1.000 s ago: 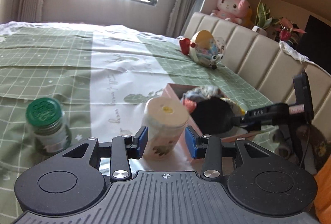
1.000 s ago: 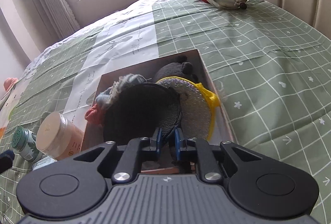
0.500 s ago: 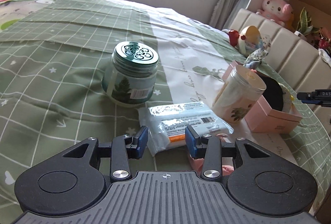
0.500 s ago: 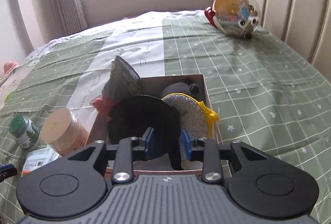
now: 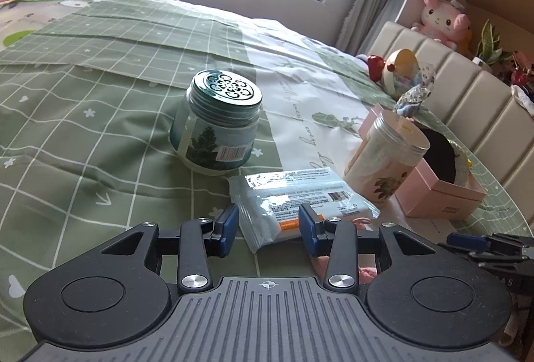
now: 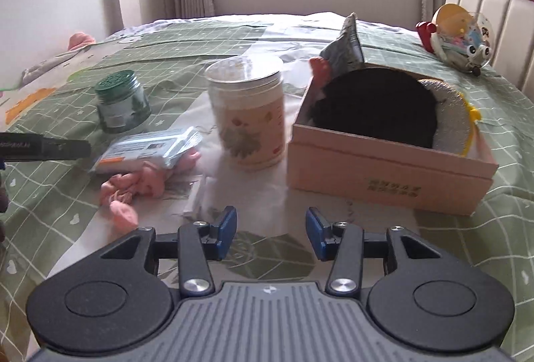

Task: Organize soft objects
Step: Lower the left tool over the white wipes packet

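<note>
A bedroom with a barred window is framing a bed (image 5: 83,115) spread with a green checked cover, which is carrying all the objects. A pink box (image 6: 393,168) is sitting toward the headboard, already holding a black round pad (image 6: 377,108) and a silvery pad with yellow trim. Beside it are standing a cream jar (image 6: 248,121) and, farther off, a green-lidded jar (image 5: 217,125). A plastic-wrapped packet (image 5: 297,198) is lying flat just ahead of the left tongs (image 5: 268,230), its long axis running roughly across their released, empty opening. A pink soft cloth (image 6: 140,185) is lying partly under that packet, left of and ahead of the right tongs (image 6: 270,233), likewise released and empty. The left tongs appear nearer to both; the packet probably needs clearing first.
</note>
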{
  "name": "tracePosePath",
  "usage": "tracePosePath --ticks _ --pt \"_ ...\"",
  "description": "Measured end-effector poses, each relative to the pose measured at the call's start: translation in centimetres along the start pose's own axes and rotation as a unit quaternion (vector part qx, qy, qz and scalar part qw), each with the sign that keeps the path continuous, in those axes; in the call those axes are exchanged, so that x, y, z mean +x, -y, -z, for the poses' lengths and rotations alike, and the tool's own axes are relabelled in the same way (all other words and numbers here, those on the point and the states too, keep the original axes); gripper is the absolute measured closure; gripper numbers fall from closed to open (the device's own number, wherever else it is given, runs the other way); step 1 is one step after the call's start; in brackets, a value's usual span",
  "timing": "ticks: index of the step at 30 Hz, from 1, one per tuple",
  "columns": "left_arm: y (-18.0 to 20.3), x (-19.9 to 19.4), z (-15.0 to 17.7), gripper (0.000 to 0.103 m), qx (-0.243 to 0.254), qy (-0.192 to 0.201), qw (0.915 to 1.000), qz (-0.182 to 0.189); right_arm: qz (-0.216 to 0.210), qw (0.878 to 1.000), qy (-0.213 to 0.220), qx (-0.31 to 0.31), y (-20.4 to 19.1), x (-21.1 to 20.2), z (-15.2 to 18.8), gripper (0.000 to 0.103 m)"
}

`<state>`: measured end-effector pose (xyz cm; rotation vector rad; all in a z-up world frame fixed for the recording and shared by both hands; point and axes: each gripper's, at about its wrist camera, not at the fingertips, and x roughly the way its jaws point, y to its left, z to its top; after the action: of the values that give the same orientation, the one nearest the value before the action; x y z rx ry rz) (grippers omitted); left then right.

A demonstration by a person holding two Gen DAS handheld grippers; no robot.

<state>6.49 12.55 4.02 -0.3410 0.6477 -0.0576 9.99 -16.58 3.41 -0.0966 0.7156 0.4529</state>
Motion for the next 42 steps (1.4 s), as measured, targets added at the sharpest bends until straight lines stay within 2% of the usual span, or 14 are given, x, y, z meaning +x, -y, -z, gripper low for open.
tracePosePath --ticks 6,10,12,15,18,21,22,23,24,25,28,34,39,42 --pt "1.2 0.7 -0.1 0.06 0.023 -0.009 0.9997 -0.005 0.0 0.999 0.012 -0.046 -2.3 -0.3 0.2 0.057" --pt "2.3 0.9 0.4 0.06 0.057 -0.017 0.9982 -0.01 -0.001 0.999 0.029 -0.027 -1.3 -1.1 -1.5 0.057" --pt "2.8 0.8 0.6 0.06 0.067 -0.021 0.9975 -0.009 0.0 0.999 0.044 -0.026 -0.5 -1.4 -3.8 0.057" --pt "3.3 0.0 0.2 0.06 0.073 -0.009 0.9973 -0.002 -0.003 0.998 0.067 0.012 2.2 -1.4 -9.7 0.057" --pt "3.3 -0.8 -0.3 0.06 0.071 0.003 0.9975 0.004 -0.004 0.995 0.051 0.091 5.9 1.6 -16.0 0.057" --pt "2.9 -1.5 -0.5 0.06 0.071 0.008 0.9974 0.003 0.009 0.987 0.024 0.158 9.1 6.1 -19.5 0.059" --pt "2.6 -1.6 -0.5 0.06 0.068 0.008 0.9976 0.002 0.011 0.984 0.013 0.175 9.9 7.8 -20.1 0.064" --pt "2.3 -1.7 -0.6 0.06 0.064 0.007 0.9979 0.003 0.01 0.983 0.0 0.184 10.4 9.3 -20.5 0.074" --pt "2.0 -1.7 -0.6 0.06 0.059 0.008 0.9982 0.004 0.007 0.982 -0.019 0.19 10.7 10.6 -20.6 0.081" --pt "1.6 -1.6 -0.7 0.06 0.055 0.008 0.9984 0.004 0.003 0.98 -0.039 0.195 11.0 11.6 -20.5 0.1" --pt "0.7 -0.9 -0.6 0.06 0.04 0.009 0.9991 0.005 0.016 0.983 -0.045 0.174 11.7 11.1 -19.2 0.099" --pt "1.1 1.2 0.1 0.06 0.031 -0.01 0.9991 0.026 0.114 0.979 -0.086 0.147 15.1 9.6 -14.9 0.099" --pt "1.9 1.3 0.5 0.06 0.051 -0.017 0.9982 0.026 0.086 0.983 -0.024 0.162 15.6 6.4 -13.8 0.093" --pt "1.2 1.3 0.0 0.06 0.04 -0.009 0.9991 0.011 0.087 0.989 0.028 0.113 13.0 2.8 -12.8 0.074"
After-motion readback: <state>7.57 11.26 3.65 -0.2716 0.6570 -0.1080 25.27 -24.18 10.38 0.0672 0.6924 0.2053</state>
